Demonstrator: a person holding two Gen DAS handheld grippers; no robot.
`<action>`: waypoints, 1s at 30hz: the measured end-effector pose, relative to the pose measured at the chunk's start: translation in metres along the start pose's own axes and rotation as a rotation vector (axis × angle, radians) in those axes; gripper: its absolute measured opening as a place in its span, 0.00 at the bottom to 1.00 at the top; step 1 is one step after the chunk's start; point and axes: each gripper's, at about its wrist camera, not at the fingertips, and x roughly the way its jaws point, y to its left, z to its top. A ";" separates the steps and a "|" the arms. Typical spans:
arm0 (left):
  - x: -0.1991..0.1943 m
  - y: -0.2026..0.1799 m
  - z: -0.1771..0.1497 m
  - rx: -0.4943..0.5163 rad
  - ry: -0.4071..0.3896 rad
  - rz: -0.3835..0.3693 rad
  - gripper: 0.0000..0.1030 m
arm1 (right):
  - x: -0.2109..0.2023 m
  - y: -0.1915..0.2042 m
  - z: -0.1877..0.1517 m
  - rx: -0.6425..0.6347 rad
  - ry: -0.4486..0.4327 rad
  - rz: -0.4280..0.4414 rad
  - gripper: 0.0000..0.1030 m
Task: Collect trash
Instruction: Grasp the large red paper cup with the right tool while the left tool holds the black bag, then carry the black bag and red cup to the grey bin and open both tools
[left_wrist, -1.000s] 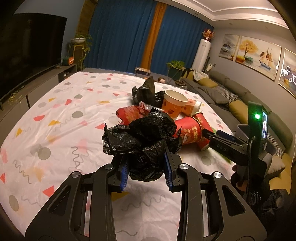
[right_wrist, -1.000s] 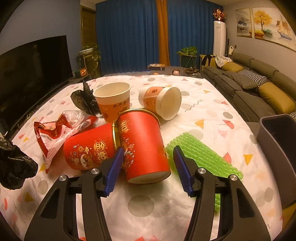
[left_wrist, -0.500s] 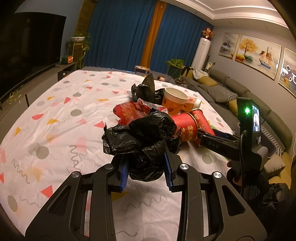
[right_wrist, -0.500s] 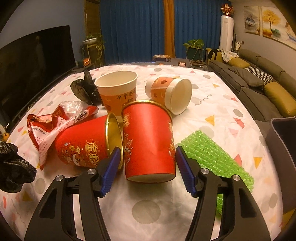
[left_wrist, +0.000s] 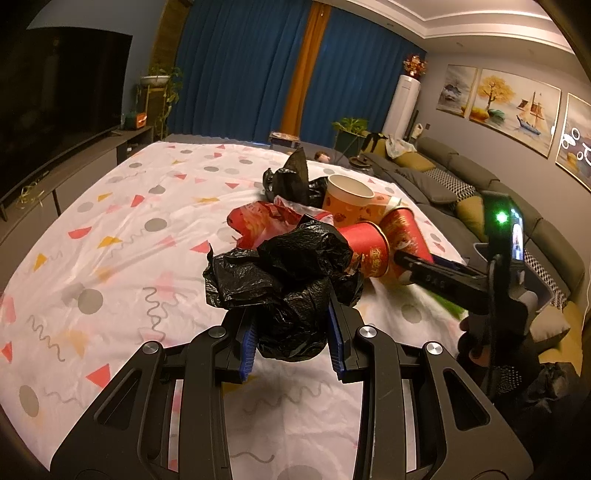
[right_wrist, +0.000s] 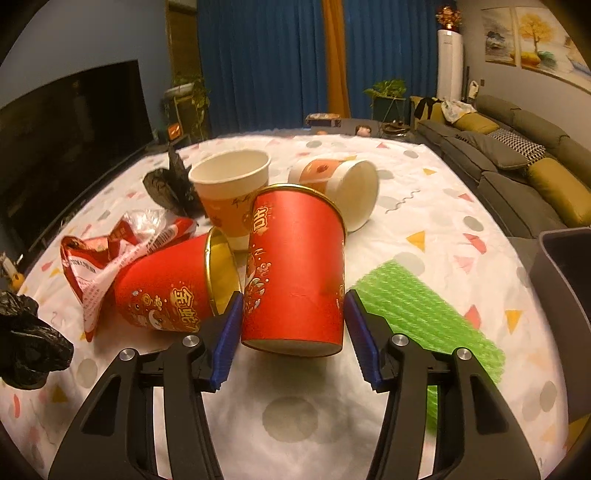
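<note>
My left gripper is shut on a crumpled black plastic bag and holds it above the table. My right gripper is open, its fingers on either side of a red paper cup lying with its base toward me; whether the pads touch it is unclear. A second red cup lies on its side to the left. Behind are an upright orange cup, a tipped orange cup, a red snack wrapper and another black bag. A green bubble-wrap sheet lies to the right.
The trash lies on a white tablecloth with coloured shapes. A dark grey bin stands at the table's right edge. A sofa is beyond it, a TV to the left.
My right gripper has moved forward so that its fingers flank the red cup, which now looks slightly raised at its base. The left gripper still holds the black bag.
</note>
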 end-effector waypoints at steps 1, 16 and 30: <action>-0.001 -0.001 0.000 0.003 -0.001 -0.001 0.30 | -0.007 -0.003 0.000 0.011 -0.017 0.003 0.53; -0.023 -0.031 -0.001 0.049 -0.033 -0.023 0.30 | -0.117 -0.030 -0.018 0.050 -0.216 0.067 0.53; -0.025 -0.080 -0.004 0.126 -0.041 -0.081 0.30 | -0.173 -0.062 -0.042 0.061 -0.300 0.015 0.53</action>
